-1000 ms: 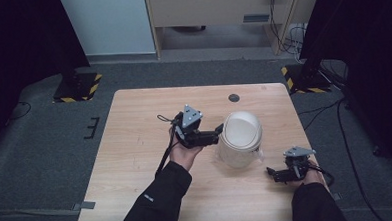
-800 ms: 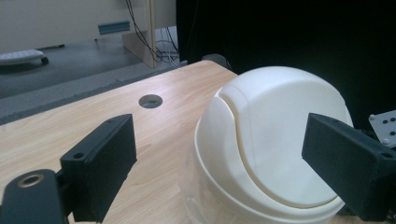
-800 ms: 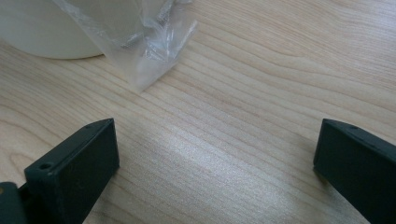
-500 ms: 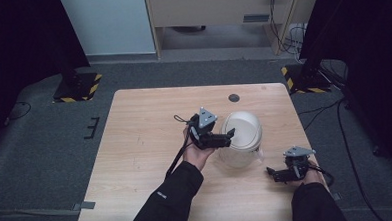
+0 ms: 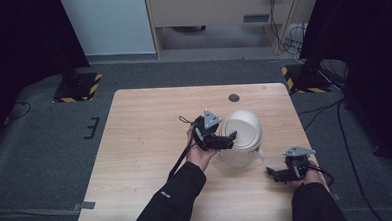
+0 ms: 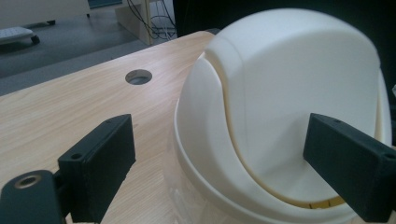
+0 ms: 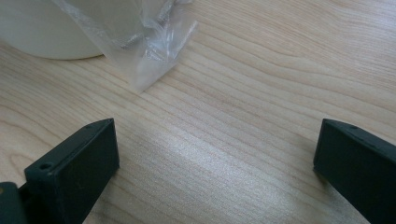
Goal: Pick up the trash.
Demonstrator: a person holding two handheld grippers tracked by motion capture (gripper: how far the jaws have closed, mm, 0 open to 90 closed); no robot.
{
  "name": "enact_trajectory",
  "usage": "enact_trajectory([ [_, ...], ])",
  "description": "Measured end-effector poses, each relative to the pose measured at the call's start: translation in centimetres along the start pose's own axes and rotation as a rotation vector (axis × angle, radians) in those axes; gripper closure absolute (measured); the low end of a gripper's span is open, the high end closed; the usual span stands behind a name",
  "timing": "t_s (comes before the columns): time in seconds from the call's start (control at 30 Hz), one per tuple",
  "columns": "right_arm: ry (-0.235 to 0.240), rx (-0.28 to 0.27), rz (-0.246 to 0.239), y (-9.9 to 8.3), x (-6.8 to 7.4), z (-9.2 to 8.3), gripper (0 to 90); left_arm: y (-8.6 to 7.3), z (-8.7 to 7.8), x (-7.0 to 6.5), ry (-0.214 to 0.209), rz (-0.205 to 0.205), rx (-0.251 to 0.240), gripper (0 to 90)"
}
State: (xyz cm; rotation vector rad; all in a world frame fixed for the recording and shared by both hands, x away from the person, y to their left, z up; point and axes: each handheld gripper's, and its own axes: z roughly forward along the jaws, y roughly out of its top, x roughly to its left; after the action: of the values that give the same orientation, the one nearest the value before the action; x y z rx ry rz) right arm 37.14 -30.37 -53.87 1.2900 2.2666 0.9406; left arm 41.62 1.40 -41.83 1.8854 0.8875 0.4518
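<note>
Standing on the light wooden tabletop, right of centre: a white domed bin with a swing lid, a clear plastic liner spilling out at its base and touching the wood. Left claw held at the bin's left side, jaws spread wide and straddling the dome, one jaw out over the bare wood, the other in front of the lid's lower face; contact with the lid impossible to judge. Right claw low over the tabletop near the front right edge, well apart from the left one, jaws likewise wide with nothing between them but wood grain, the liner's corner and the bin's base just ahead. Farther back, beyond the bin, a small round hole in the tabletop.
</note>
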Motion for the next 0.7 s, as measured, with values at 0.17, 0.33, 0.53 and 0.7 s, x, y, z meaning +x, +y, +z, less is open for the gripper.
enact_trajectory([
  [0.17, 0.0, 0.0, 0.0, 0.0, 0.0, 0.0, 0.4, -0.3, 0.5, 0.1, 0.006, -0.01, 0.01, 8.5],
  [0.33, 0.0, 0.0, 0.0, 0.0, 0.0, 0.0, 0.4, -0.6, 1.2, 0.2, 0.013, -0.009, 0.032, 8.1],
  [0.53, 0.0, 0.0, 0.0, 0.0, 0.0, 0.0, 0.4, -1.0, 1.9, 0.5, 0.024, -0.014, 0.059, 7.7],
  [0.7, 0.0, 0.0, 0.0, 0.0, 0.0, 0.0, 0.4, -1.1, 2.2, 0.6, 0.019, -0.028, 0.064, 8.0],
])
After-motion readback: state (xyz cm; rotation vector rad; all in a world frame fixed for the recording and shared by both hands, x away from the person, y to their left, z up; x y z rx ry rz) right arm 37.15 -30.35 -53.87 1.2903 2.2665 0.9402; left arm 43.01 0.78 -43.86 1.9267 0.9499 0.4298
